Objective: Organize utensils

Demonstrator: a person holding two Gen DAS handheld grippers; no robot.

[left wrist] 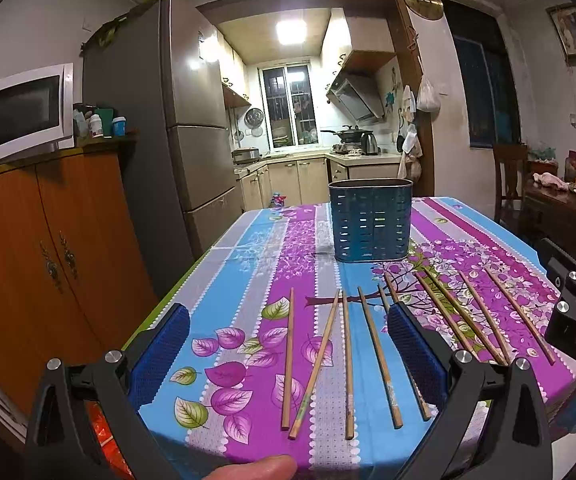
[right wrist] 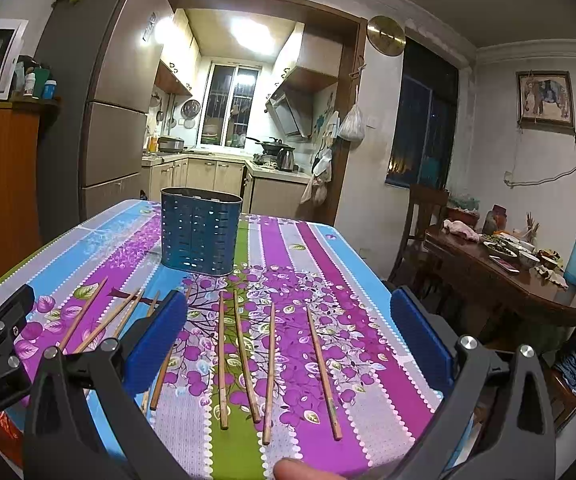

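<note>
Several wooden chopsticks [left wrist: 348,368] lie side by side along the near part of the table, also in the right wrist view [right wrist: 245,354]. A blue perforated utensil holder [left wrist: 370,220] stands upright behind them, empty as far as I can see; it also shows in the right wrist view [right wrist: 199,231]. My left gripper [left wrist: 288,332] is open and empty, held above the left chopsticks. My right gripper [right wrist: 288,320] is open and empty, held above the right chopsticks.
The table has a floral striped cloth [left wrist: 247,264]. An orange cabinet [left wrist: 47,248] with a microwave [left wrist: 19,114] and a fridge [left wrist: 167,128] stand left. A dark dining table [right wrist: 508,276] with dishes and a chair [right wrist: 424,224] stand right.
</note>
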